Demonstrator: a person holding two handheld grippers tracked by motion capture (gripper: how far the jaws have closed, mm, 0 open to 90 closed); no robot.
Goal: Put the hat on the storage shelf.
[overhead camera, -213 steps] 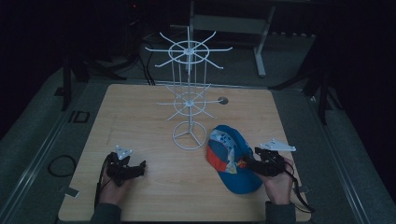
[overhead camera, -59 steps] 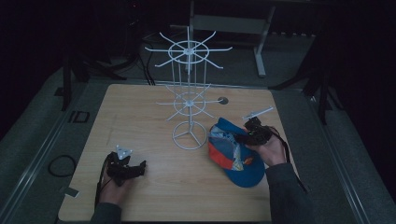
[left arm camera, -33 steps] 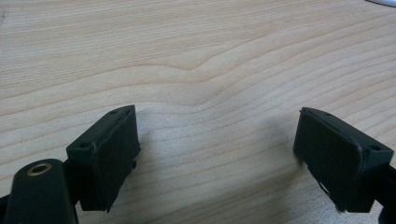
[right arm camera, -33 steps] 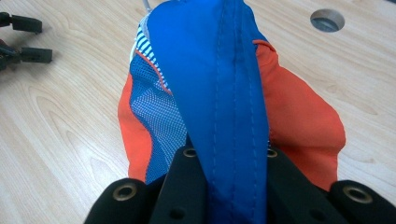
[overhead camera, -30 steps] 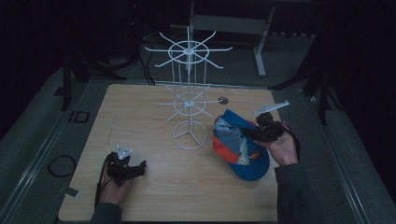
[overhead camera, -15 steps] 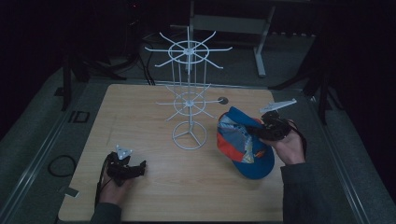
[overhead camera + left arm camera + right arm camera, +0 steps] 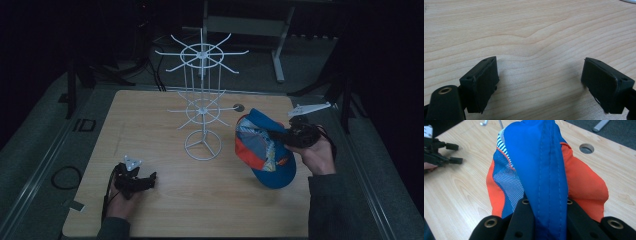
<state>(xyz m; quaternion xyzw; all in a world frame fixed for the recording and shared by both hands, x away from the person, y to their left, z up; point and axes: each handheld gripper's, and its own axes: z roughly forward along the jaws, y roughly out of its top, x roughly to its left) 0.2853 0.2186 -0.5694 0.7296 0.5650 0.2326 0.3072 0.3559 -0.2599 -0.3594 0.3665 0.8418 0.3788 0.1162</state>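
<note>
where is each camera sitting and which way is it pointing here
high view: above the person's side, looking forward and down on the table; both forearms, left gripper, right gripper clamping the cap beside the wire rack.
left gripper view: on the left gripper, facing bare tabletop between open jaws.
right gripper view: on the right gripper, looking along the pinched cap.
Shared: the cap, high and right gripper views.

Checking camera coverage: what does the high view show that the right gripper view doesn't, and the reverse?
High view alone: the white wire rack standing mid-table, with its two tiers of hooks, and the person's right hand carrying the right tongs.

Right gripper view alone: the pinch up close, both black jaws pressed on a blue stitched fold of the cap, plus the cap's mesh and striped panels.

Both: the blue and orange cap, the wooden table, its round hole, and the left tongs with jaws apart.
</note>
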